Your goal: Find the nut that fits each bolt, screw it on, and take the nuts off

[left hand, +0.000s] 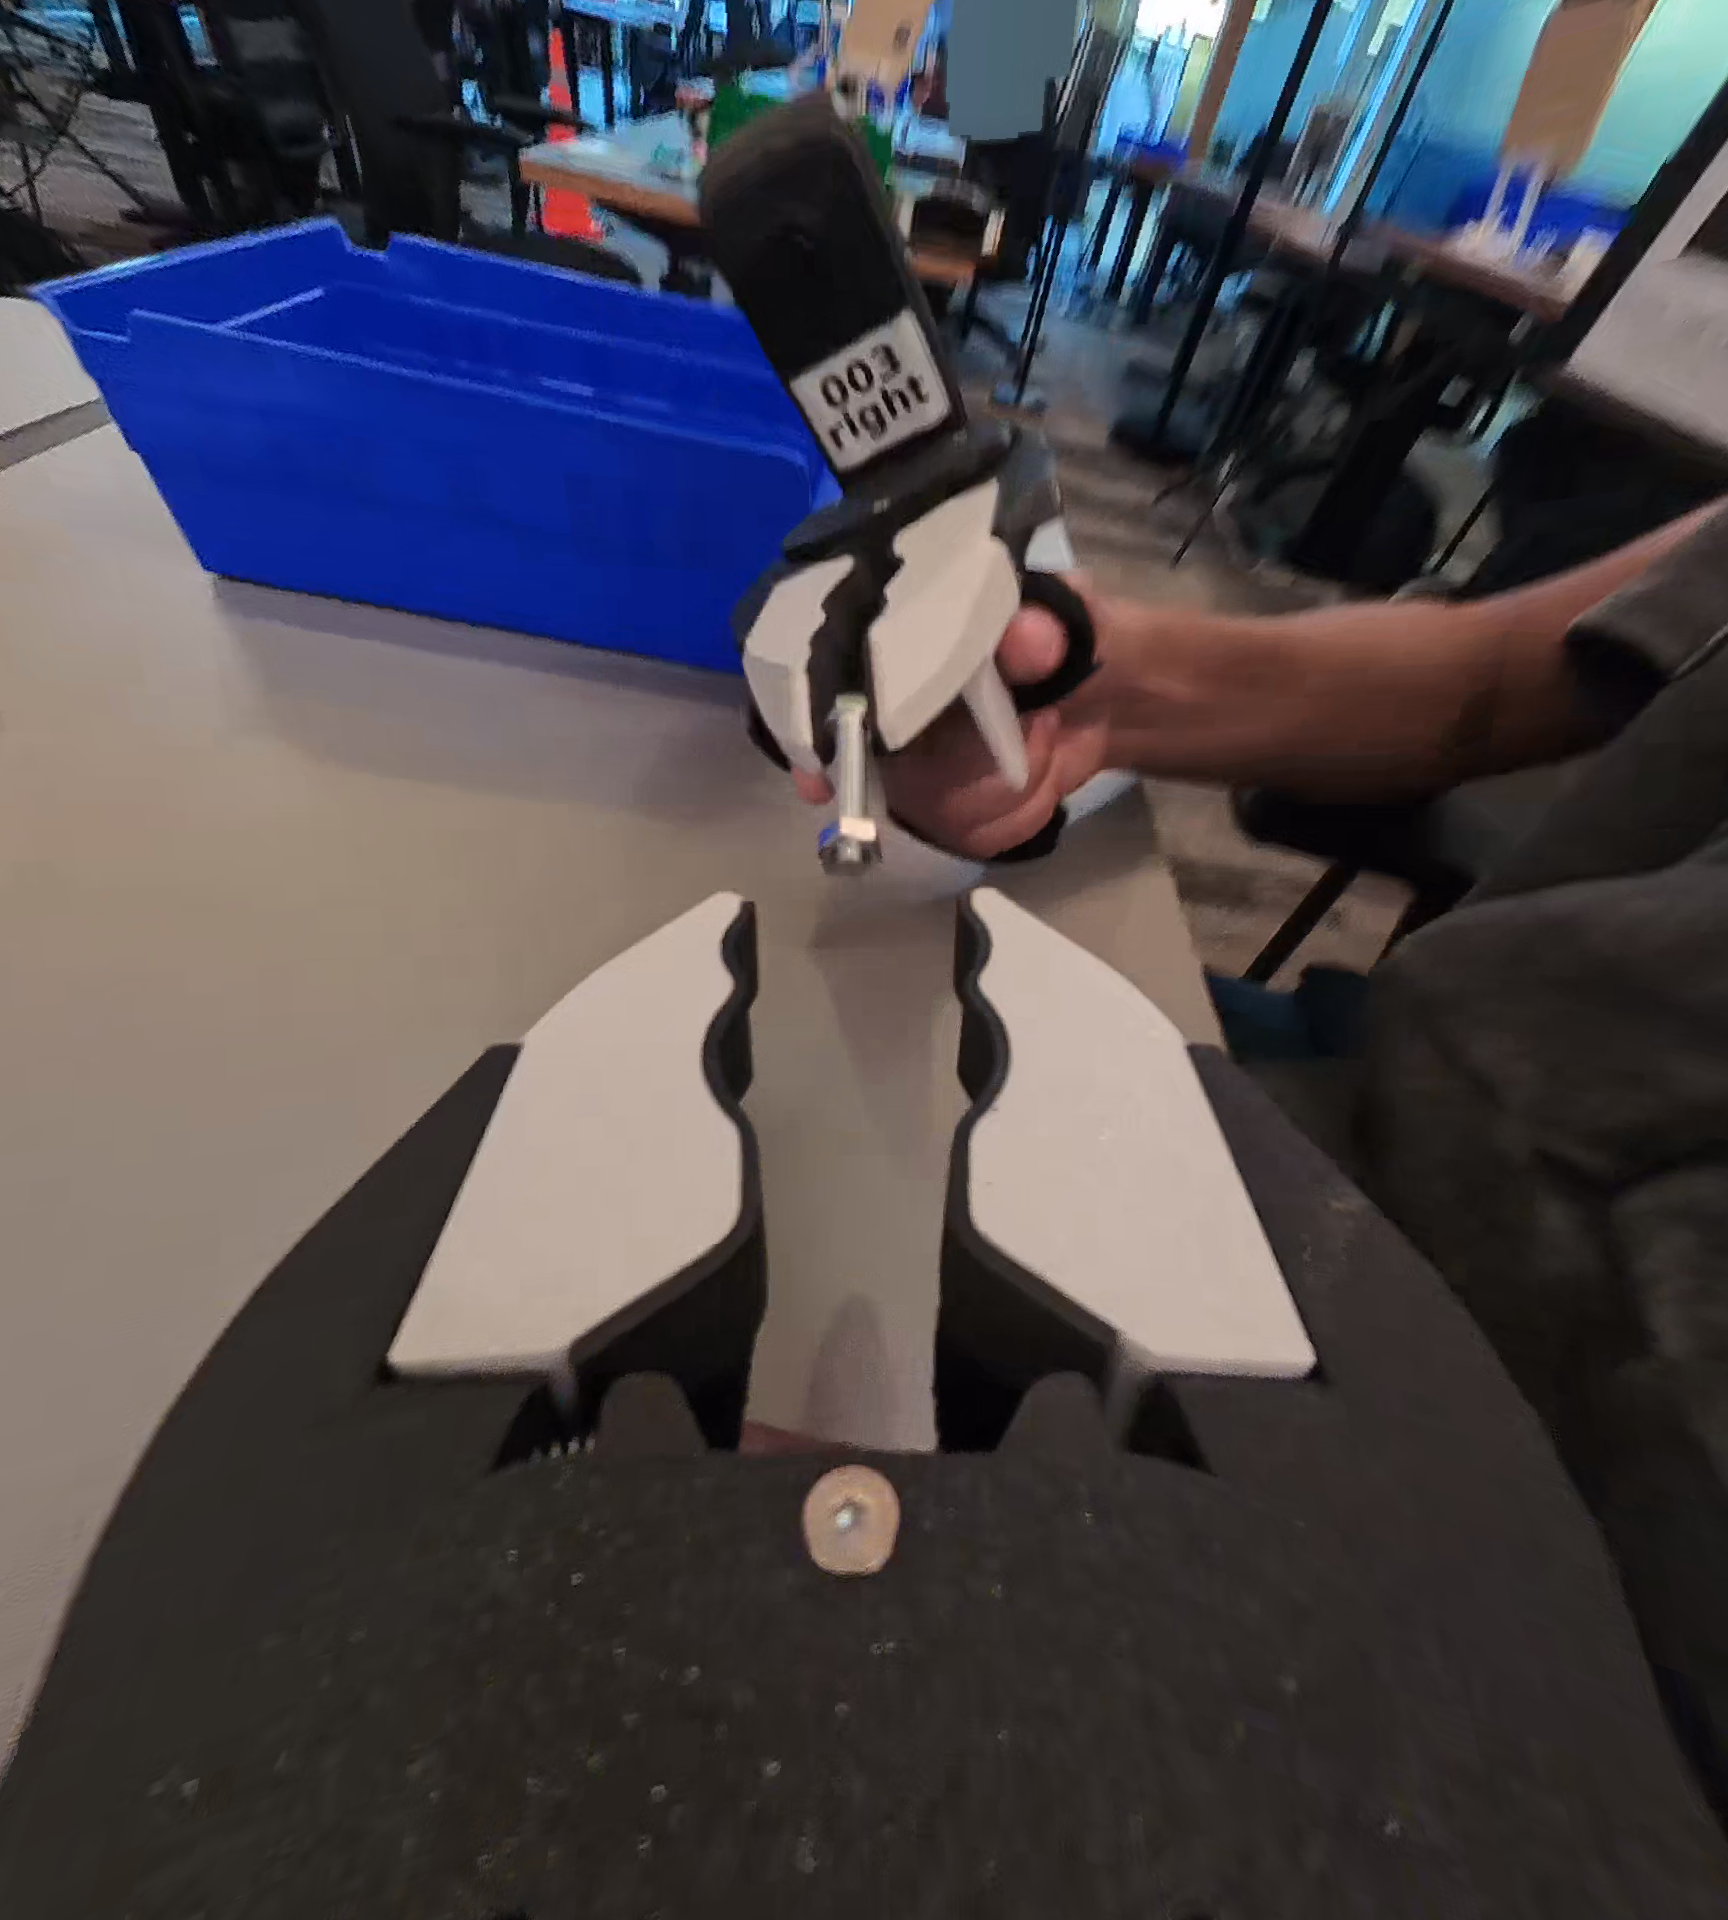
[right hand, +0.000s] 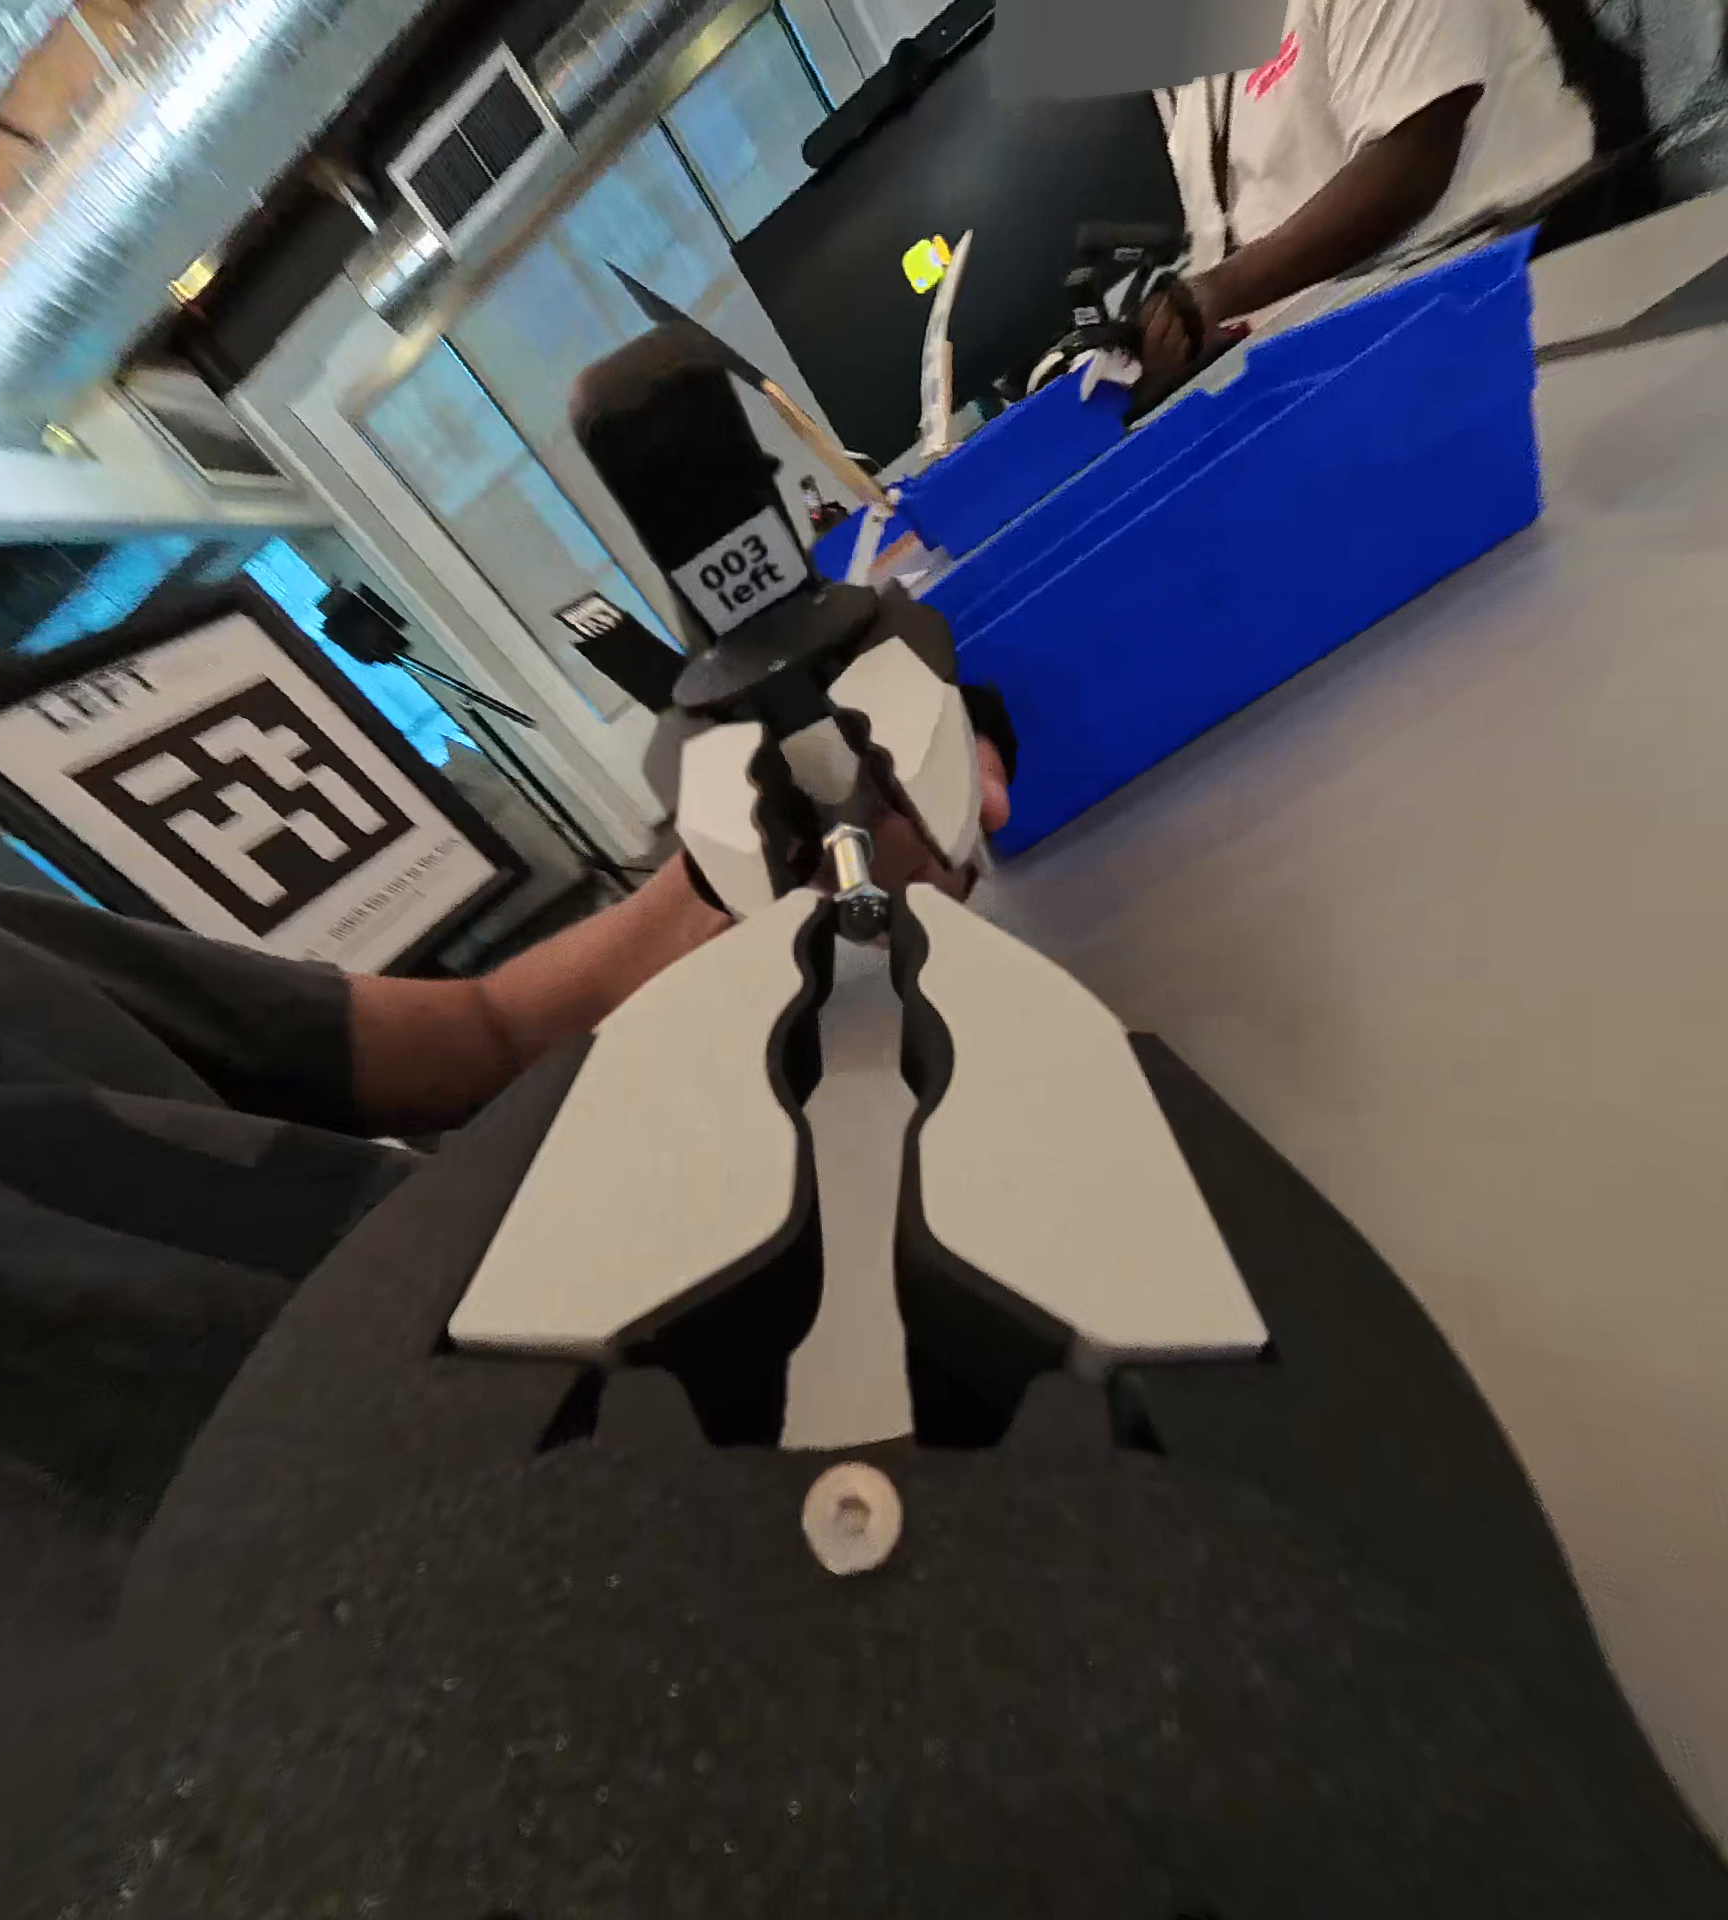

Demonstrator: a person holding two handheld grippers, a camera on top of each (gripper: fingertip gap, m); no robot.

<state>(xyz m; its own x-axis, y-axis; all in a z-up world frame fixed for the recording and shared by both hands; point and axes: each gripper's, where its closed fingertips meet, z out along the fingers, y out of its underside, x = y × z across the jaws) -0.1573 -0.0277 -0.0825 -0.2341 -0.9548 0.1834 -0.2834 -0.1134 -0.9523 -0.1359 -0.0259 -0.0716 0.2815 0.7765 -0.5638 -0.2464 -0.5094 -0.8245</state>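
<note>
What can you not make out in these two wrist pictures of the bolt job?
- Inside of the blue bin: left wrist view, its near wall hides it.
- Upper end of the bolt: left wrist view, buried between the fingers of the right gripper.
- Threads by the nut: both views, too small and blurred.

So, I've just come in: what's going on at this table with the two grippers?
A person works a two-finger gripper in each hand above a grey table. The right gripper is shut on one end of a silver metal bolt. A hex piece, nut or head unclear, sits at its free end. The left gripper is open and empty, tips pointed at that end. A blue plastic bin stands behind.
</note>
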